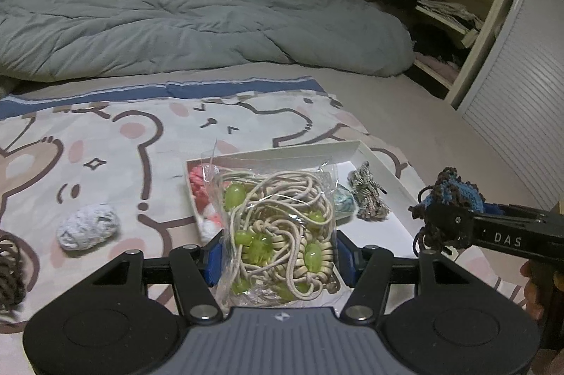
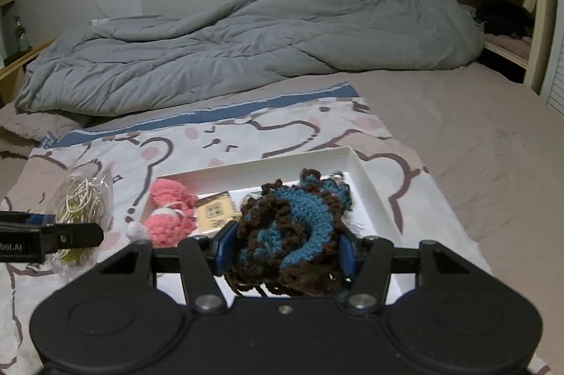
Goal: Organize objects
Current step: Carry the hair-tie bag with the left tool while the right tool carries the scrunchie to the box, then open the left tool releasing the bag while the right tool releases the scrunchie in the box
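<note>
Left gripper (image 1: 278,256) clamped on clear bag of cord and green beads (image 1: 278,227), right gripper (image 2: 287,246) gripping blue-brown crochet piece (image 2: 292,227), white tray (image 2: 366,177) just ahead, pink yarn piece (image 2: 171,214) inside it, grey duvet (image 2: 246,50) beyond

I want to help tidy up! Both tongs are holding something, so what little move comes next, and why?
Probably lower the right tongs a little and let the blue and brown yarn piece go into the white tray. It already hangs over the tray, where the pink yarn piece lies. The left tongs hold the bag of cords near the tray's edge.
</note>
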Action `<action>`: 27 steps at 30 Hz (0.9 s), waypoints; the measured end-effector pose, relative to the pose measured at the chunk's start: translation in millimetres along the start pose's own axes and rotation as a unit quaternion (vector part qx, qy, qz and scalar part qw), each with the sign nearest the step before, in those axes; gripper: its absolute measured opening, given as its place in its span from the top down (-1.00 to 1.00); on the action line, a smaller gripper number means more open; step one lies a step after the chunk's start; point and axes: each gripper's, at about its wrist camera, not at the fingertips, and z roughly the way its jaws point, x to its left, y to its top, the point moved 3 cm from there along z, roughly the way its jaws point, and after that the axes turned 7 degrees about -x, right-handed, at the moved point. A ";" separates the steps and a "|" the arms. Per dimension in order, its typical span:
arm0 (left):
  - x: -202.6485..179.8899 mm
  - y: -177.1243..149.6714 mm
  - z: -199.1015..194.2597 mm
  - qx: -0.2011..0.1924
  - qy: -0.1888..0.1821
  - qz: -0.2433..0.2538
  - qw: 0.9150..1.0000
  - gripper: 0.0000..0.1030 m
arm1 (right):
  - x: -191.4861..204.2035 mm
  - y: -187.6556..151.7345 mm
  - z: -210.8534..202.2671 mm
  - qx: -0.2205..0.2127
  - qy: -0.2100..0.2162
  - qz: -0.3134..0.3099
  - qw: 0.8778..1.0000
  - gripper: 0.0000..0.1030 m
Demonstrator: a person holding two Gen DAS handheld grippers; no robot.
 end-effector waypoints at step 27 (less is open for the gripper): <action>-73.2 -32.0 70.0 0.036 -0.085 -0.001 0.996 -0.18 | -39.8 -21.8 32.2 0.056 -0.037 -0.005 0.998 -0.13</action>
